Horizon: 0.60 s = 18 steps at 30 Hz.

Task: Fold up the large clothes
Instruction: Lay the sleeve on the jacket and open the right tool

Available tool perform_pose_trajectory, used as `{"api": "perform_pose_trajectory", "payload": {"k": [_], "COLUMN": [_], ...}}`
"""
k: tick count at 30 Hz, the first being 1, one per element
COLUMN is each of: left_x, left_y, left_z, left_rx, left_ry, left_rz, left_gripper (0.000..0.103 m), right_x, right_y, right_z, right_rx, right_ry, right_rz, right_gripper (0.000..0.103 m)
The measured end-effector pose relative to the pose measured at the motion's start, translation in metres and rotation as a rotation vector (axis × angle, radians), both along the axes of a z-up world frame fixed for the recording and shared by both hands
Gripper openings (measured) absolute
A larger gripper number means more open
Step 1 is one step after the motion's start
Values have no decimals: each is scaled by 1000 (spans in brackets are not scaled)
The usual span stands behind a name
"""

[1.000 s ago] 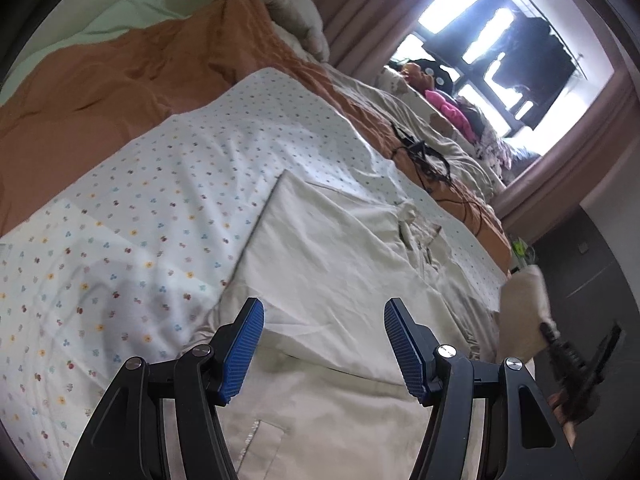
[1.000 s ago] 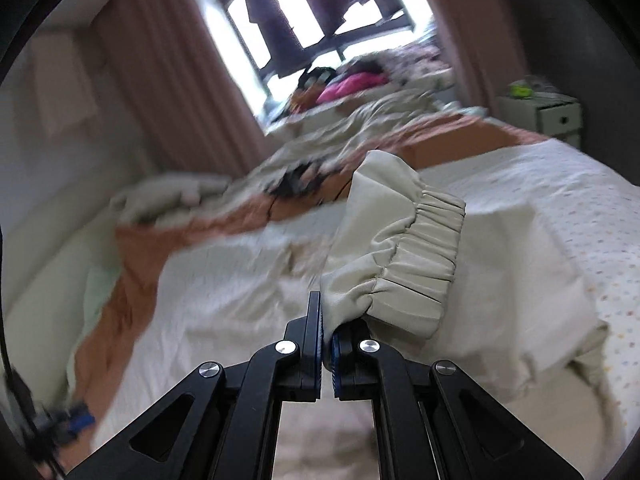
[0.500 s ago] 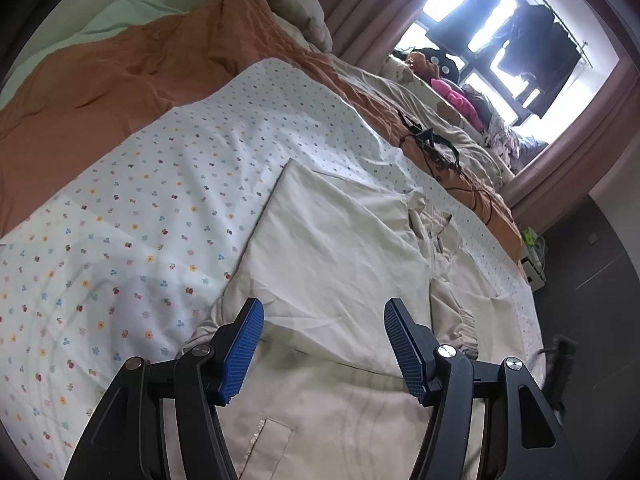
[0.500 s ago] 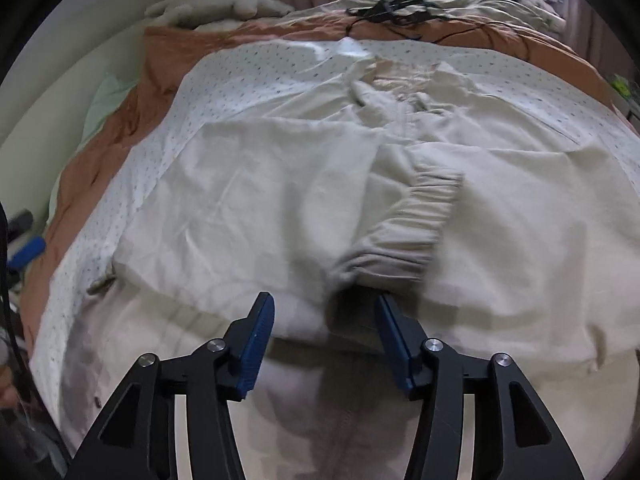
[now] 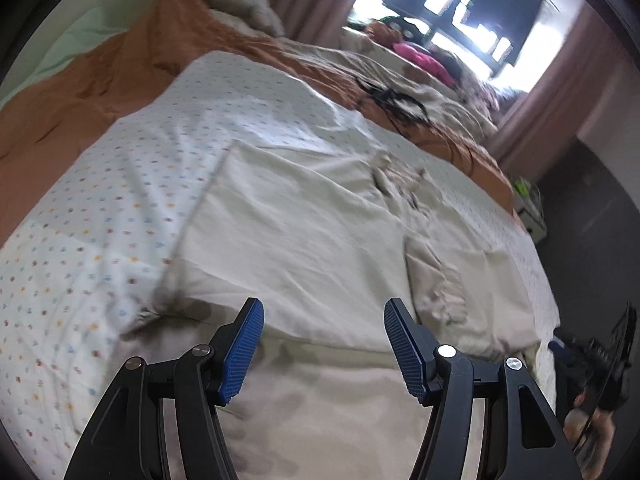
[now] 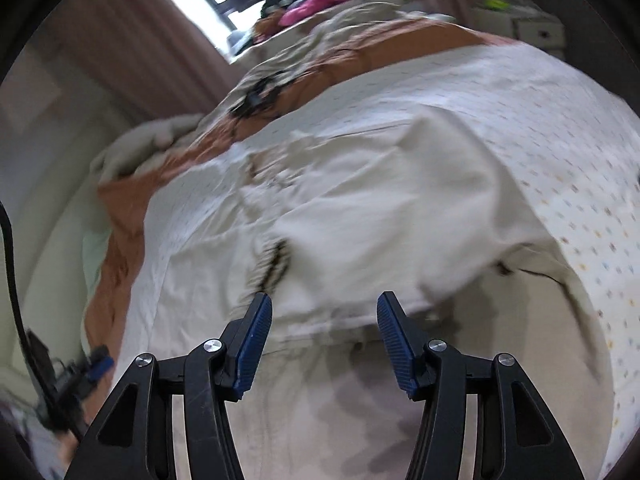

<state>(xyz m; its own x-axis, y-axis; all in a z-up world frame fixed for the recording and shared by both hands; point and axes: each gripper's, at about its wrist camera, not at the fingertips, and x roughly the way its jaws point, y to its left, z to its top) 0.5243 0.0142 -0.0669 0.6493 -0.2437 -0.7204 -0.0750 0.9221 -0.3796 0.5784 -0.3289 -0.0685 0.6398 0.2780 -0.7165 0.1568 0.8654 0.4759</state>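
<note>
On the bed's dotted sheet (image 5: 120, 184), cream jacket (image 5: 304, 220) lies spread w/ both sleeves folded in across its front.
Both my tools hang just above the garment's near hem, holding nothing: left gripper (image 5: 323, 346) w/ jaws wide apart, right gripper (image 6: 324, 338) likewise spread. Elastic cuff (image 5: 448, 292) rests on the body panel, twd the bed's right edge. Orange blanket (image 5: 92, 80) runs along the sheet's far edge. Right view is blurred.
</note>
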Motion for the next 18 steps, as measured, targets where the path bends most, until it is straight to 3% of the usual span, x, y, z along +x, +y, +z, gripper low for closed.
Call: {"api": "perform_pose_trajectory", "payload": {"k": [6,10,18], "left_x": [13,30,61], "left_y": [-65,-99,-161], "left_z": [-2,-8,-21], "left_rx": [69,65,94], "left_ry": [0,33,69], "left_rz": [-113,-166,-241], "left_gripper": [64,64,74], "right_x": [0,1,-10], "right_y": [-52,-91,-136], "right_z": [-11,-40,-67], "right_rx": [13,127,377], "right_ry": [13,92,89], "right_rz": [-114,-225,-319], "right_gripper": [55,55,55]}}
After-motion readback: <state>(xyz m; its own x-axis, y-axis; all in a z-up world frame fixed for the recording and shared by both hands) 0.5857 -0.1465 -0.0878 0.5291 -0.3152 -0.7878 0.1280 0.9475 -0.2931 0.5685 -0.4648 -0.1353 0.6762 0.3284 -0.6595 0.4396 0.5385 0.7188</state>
